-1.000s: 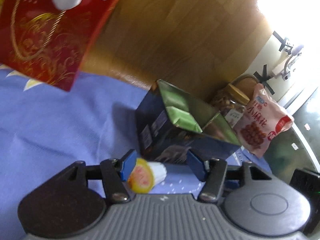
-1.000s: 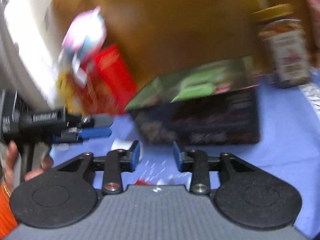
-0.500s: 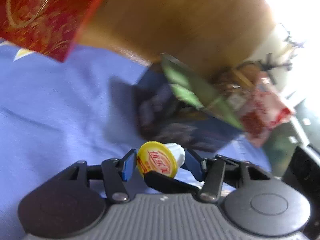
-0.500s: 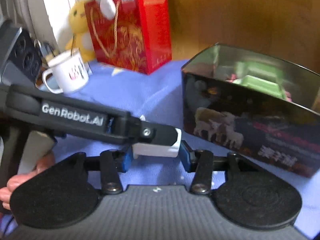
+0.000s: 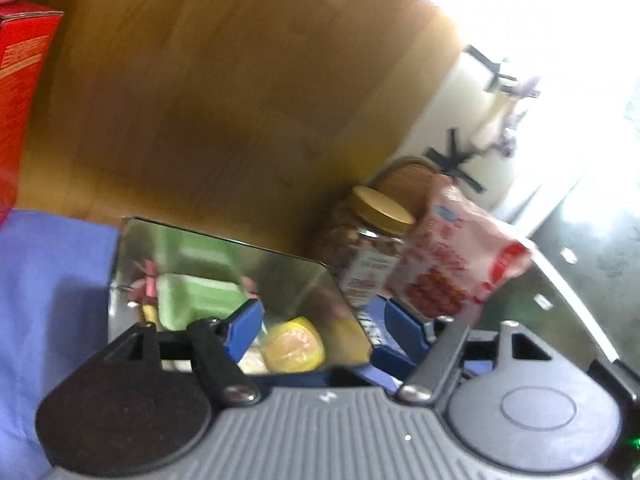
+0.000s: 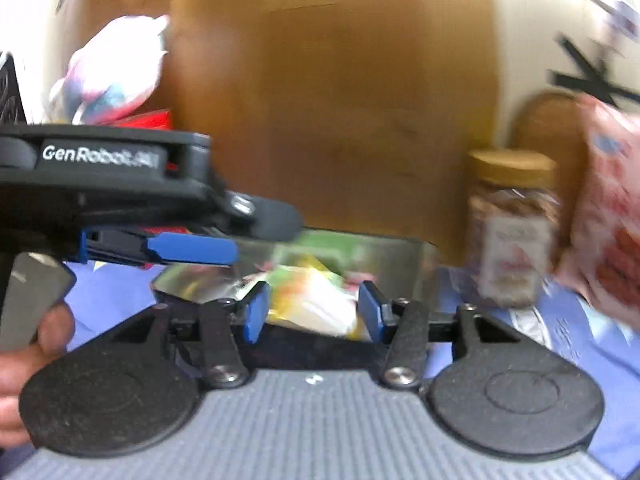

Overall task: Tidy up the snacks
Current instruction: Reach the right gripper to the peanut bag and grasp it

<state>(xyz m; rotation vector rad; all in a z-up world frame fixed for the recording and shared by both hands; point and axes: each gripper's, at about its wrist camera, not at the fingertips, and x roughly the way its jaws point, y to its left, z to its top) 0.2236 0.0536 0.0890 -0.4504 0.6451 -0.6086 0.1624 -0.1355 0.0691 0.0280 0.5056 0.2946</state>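
Note:
An open metal tin box [image 5: 224, 240] stands on the blue cloth [image 5: 48, 280]. Inside it lie a green packet [image 5: 196, 296] and a small cup with a yellow lid [image 5: 294, 344]. My left gripper [image 5: 322, 332] hangs over the box with its jaws opening; the cup sits below them, untouched. From the right wrist the left gripper [image 6: 224, 240] shows side-on above the box [image 6: 400, 248]. My right gripper [image 6: 314, 314] faces the box, jaws opening slightly. The blurred yellow-white cup [image 6: 316, 300] shows between its fingers, and no pad visibly presses on it.
A snack jar with a gold lid [image 5: 372, 248] and a pink snack bag [image 5: 460, 256] stand right of the box, against a wooden board [image 5: 240, 100]. A red gift bag [image 5: 20, 80] is at the left. A hand [image 6: 36, 344] holds the left gripper's handle.
The left gripper carried the yellow-lidded cup from above the cloth to over the box and let it go into the box. The right gripper swung round to face the box.

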